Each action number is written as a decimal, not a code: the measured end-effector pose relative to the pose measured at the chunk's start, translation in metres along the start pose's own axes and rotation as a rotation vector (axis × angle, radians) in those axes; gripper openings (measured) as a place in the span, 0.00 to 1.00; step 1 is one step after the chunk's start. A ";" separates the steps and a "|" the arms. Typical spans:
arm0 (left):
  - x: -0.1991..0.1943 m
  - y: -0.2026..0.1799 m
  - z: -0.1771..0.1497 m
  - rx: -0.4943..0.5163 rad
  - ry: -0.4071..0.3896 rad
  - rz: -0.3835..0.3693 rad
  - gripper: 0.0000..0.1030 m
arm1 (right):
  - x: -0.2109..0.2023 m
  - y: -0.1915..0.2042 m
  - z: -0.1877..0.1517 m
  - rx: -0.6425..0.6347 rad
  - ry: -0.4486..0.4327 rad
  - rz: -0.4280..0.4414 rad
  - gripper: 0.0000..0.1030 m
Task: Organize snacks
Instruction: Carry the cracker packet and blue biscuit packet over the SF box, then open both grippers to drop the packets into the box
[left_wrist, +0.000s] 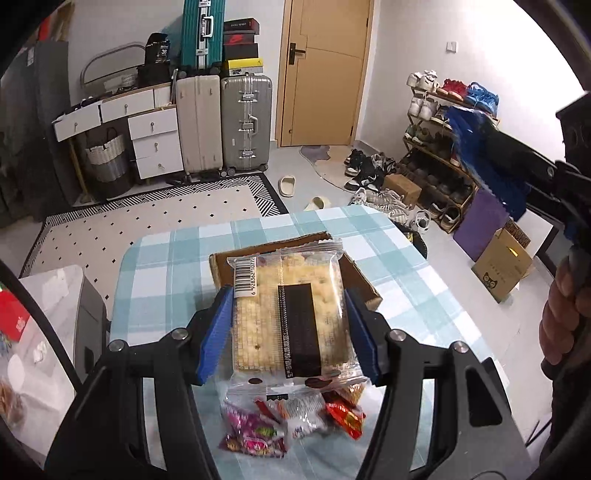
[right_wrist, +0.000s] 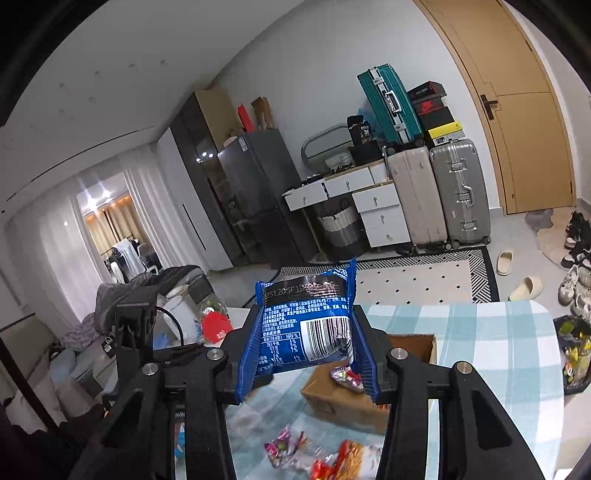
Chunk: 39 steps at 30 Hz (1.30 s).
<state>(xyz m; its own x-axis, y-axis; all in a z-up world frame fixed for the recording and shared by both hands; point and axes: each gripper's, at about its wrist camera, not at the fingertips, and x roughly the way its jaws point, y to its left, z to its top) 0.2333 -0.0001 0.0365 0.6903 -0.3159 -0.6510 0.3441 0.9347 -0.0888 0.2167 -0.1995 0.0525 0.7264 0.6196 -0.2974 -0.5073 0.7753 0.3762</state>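
the left gripper (left_wrist: 290, 328) clenched a clear-wrapped rice cracker pack (left_wrist: 286, 314) at mid-frame, above the cardboard box (left_wrist: 364, 284) on the checked tablecloth (left_wrist: 162, 280); the right gripper (right_wrist: 308, 341) clenched a blue snack packet (right_wrist: 314, 325) at centre frame, aloft, with the box at lower right beneath it; loose snack packets (left_wrist: 291, 421) lay at the bottom of the left view; the step looked like carrying both picks to the box; next, each likely needed lowering over the opening before letting go.
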 end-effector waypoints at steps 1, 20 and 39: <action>0.006 0.000 0.006 0.000 0.003 -0.003 0.55 | 0.007 -0.002 0.004 -0.001 0.006 -0.002 0.45; 0.157 0.034 0.065 -0.041 0.102 0.003 0.55 | 0.142 -0.092 0.010 0.042 0.171 -0.126 0.45; 0.270 0.066 0.031 -0.131 0.242 -0.028 0.55 | 0.227 -0.152 -0.057 -0.020 0.383 -0.187 0.45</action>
<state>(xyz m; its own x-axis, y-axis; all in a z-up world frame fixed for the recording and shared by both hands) 0.4623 -0.0288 -0.1221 0.5036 -0.3089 -0.8069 0.2652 0.9441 -0.1959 0.4318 -0.1698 -0.1222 0.5840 0.4661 -0.6647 -0.3950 0.8784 0.2689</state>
